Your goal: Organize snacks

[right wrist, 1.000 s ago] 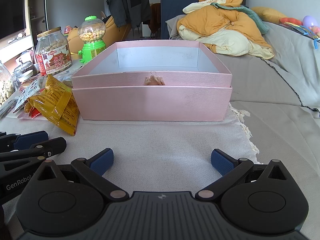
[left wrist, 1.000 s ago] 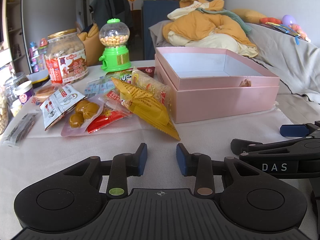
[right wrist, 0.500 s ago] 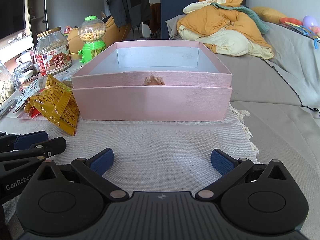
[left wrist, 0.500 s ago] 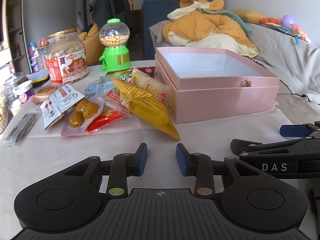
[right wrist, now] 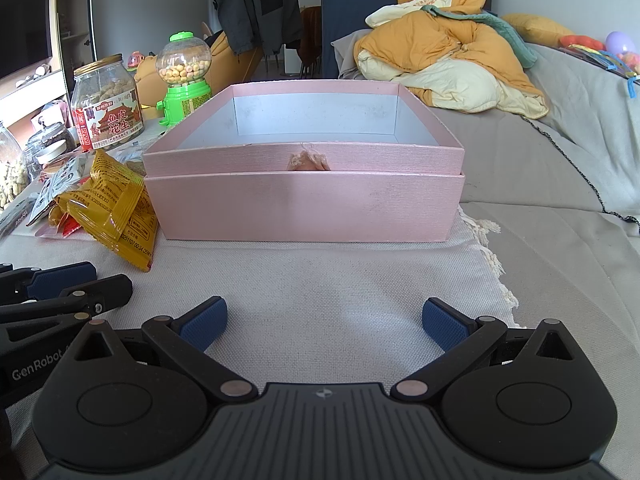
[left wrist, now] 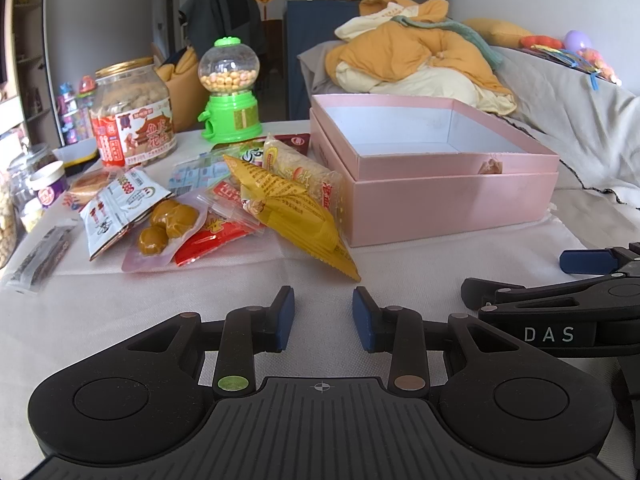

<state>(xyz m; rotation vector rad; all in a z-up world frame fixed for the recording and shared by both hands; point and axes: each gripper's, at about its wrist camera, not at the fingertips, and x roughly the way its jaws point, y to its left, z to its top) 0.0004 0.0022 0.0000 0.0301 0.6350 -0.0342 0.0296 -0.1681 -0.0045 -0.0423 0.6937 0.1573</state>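
A pile of snack packets lies on the white cloth: a yellow packet (left wrist: 296, 216) (right wrist: 108, 204) in front, a clear bag of brown chestnuts (left wrist: 166, 226), a red sachet (left wrist: 216, 238) and a white printed packet (left wrist: 120, 206). To their right stands an open pink box (left wrist: 452, 200) (right wrist: 304, 208), with nothing visible inside. My left gripper (left wrist: 323, 316) hovers low in front of the pile, jaws partly apart with nothing between them. My right gripper (right wrist: 323, 322) stands wide open before the box, holding nothing.
A peanut jar (left wrist: 134, 114) and a green gumball dispenser (left wrist: 230, 92) stand behind the snacks. Smaller jars (left wrist: 48, 188) crowd the left edge, and a dark bar packet (left wrist: 42, 258) lies there. Orange and cream bedding (right wrist: 448, 56) is heaped on the grey sofa behind the box.
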